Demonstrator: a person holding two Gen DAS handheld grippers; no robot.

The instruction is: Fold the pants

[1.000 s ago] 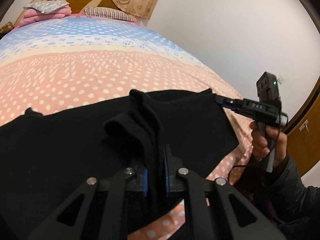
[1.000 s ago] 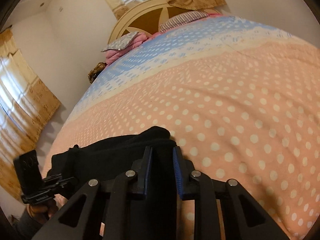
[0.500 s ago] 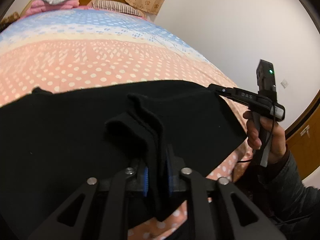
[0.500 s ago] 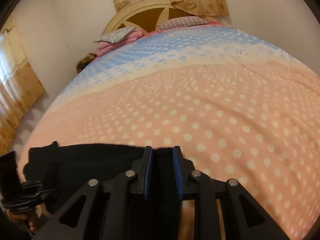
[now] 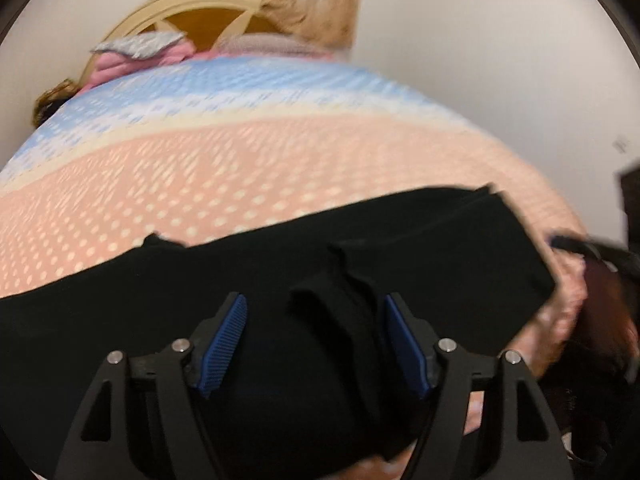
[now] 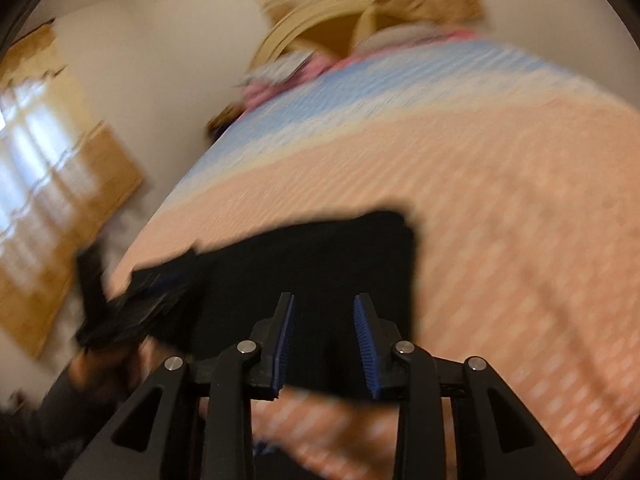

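As both grippers spread, pants [image 5: 400, 248] freed

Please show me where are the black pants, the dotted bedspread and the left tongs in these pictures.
black pants [image 5: 400, 240]: left wrist view, on the flat cloth beyond the raised fold.
dotted bedspread [image 5: 240, 168]: left wrist view, on the bare pink part behind the pants.
left tongs [image 5: 316, 316]: left wrist view, midway between the open blue pads.
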